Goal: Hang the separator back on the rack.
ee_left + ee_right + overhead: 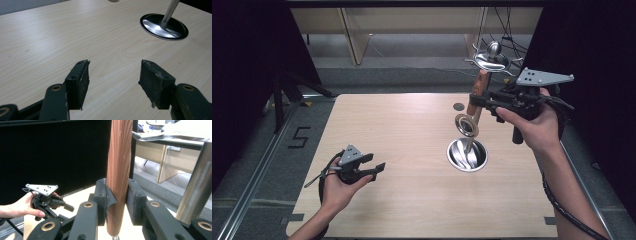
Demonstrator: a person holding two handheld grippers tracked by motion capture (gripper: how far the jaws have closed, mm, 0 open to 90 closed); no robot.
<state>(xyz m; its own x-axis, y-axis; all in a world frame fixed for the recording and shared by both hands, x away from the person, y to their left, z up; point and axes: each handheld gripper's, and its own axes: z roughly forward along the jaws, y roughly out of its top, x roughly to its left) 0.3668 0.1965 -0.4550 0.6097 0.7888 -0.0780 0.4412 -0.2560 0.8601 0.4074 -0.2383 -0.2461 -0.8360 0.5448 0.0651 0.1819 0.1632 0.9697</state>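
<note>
The wooden handle [119, 170] stands upright above the round steel base [467, 155] of the stand, clamped between the pads of your right gripper [475, 101]. Your left gripper [378, 168] hovers low over the table [402, 130], well apart, jaws spread and holding nothing.

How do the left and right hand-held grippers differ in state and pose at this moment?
The left hand-held gripper has open jaws with nothing between them; the right hand-held gripper is shut on a wooden handle. The left sits low near the table; the right is raised beside the metal stand. Both are black, held by a hand.
</note>
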